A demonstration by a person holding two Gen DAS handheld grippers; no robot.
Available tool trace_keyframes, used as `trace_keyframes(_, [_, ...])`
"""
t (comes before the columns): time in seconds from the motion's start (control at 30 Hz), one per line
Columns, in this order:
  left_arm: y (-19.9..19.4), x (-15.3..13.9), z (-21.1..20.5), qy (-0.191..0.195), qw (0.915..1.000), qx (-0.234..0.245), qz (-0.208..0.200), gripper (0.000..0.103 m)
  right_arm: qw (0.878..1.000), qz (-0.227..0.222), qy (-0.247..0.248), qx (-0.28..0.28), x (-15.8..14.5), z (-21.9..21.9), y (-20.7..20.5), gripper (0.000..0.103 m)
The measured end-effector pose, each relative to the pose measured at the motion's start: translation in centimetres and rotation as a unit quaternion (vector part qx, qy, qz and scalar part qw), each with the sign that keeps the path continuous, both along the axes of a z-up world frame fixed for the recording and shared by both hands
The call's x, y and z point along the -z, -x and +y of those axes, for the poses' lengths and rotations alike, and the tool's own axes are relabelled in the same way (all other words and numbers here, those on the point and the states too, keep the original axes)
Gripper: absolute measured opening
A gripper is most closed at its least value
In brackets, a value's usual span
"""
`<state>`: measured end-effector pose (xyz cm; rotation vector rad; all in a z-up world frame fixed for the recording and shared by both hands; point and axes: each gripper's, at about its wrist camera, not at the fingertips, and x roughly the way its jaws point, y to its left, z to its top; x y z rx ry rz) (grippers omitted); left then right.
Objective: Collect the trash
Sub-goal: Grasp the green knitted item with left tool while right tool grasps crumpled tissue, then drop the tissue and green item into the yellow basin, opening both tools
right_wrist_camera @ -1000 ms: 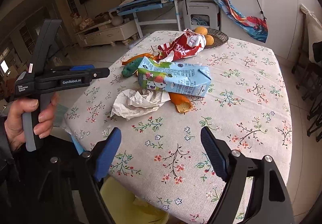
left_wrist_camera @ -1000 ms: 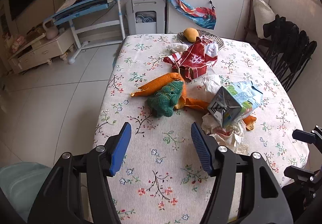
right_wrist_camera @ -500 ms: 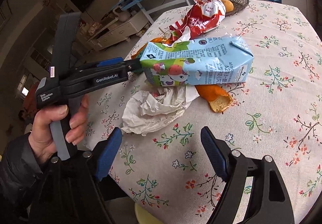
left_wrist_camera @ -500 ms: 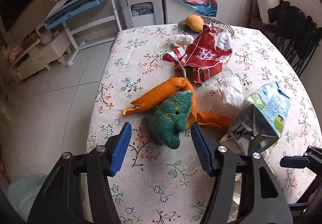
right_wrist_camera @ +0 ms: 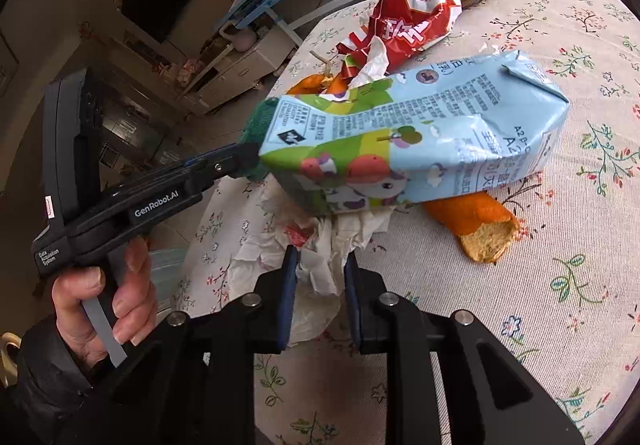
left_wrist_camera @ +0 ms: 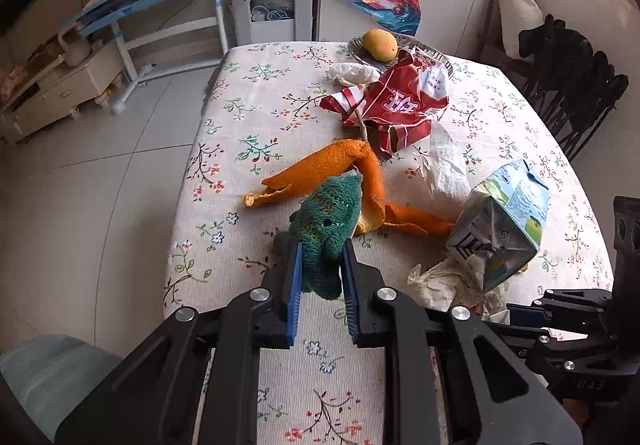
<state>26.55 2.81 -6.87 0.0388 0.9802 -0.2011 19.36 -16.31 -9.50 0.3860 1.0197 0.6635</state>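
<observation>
Fruit bowl (left_wrist_camera: 434, 53) w/ mango (left_wrist_camera: 379, 44) at far end of floral table (left_wrist_camera: 256, 101).

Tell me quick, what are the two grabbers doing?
Left gripper: just closed on the green knitted thing.
Right gripper: just closed on the crumpled white paper under the milk carton.

The worktop (left_wrist_camera: 248, 133) is being covered by a matt, coarsely woven floral cloth. A fuzzy green knitted piece (left_wrist_camera: 324, 229) is being pressed between ribbed blue plastic pads (left_wrist_camera: 295, 285) on matt black plastic jaws studded with shiny metal bolts. Crumpled white paper (right_wrist_camera: 320, 265) is being pinched by a second such pair. A waxy, creased printed carton (right_wrist_camera: 420, 149) is being shown beside a glossy, crinkled red foil bag (right_wrist_camera: 416, 13) and dull, pitted orange peel (right_wrist_camera: 476, 217). Smooth pale floor tiles (left_wrist_camera: 100, 185) are being lit softly.
</observation>
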Motion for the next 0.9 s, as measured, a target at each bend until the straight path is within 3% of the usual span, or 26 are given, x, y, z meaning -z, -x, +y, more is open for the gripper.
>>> trace_keyframes(0.3, [5.5, -1.6, 1.8, 0.037, 0.9992, -0.01, -0.003, 0.018, 0.999, 0.007, 0.003, -0.032, -1.0, -1.2, 4.5, 0.022])
trace_keyframes(0.53, [8.0, -1.7, 1.6, 0.047, 0.9988, -0.011, -0.007, 0.018, 0.999, -0.008, 0.036, 0.012, -1.5, -3.1, 6.0, 0.022])
trace_keyframes(0.9, [11.4, -2.6, 0.7, 0.074, 0.9968, 0.008, -0.028, 0.018, 0.999, -0.004, 0.005, 0.041, -1.5, -6.0, 7.7, 0.022])
